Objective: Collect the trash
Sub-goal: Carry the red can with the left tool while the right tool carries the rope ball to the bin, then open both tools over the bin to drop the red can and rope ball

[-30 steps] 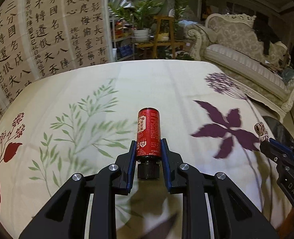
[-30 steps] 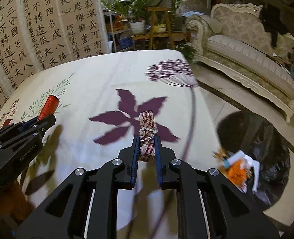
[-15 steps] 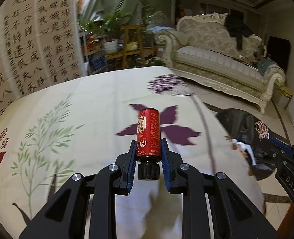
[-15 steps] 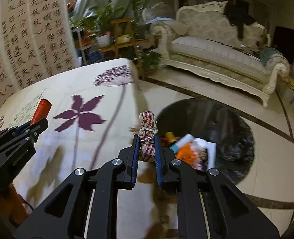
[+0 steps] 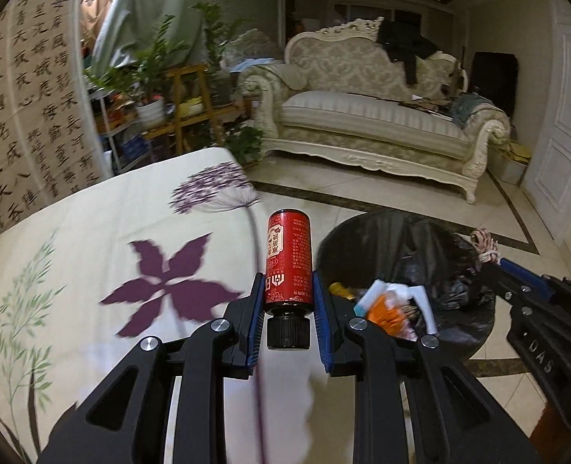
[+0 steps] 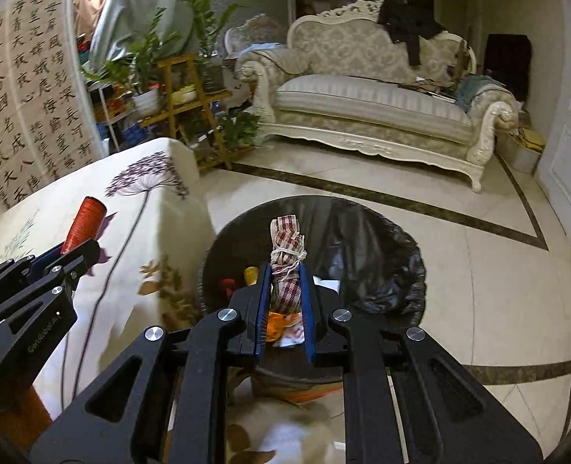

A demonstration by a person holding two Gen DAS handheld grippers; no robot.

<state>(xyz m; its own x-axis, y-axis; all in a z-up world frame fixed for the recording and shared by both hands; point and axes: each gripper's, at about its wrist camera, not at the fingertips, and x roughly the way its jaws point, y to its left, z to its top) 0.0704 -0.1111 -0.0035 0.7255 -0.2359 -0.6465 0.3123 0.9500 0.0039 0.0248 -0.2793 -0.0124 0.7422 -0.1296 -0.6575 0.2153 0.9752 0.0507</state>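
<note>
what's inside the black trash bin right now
The trash bin holds orange and white wrappers and something yellow. The right gripper covers part of the pile; deeper contents are hidden.

"DAS" is printed on the right gripper [image 5: 488, 255] body.

The red bottle [image 5: 288, 259] looks matt with a ribbed black plastic cap; the checked bundle [image 6: 285, 266] is woven cloth, string-tied; the bin liner [image 6: 382, 247] is glossy black plastic.
</note>
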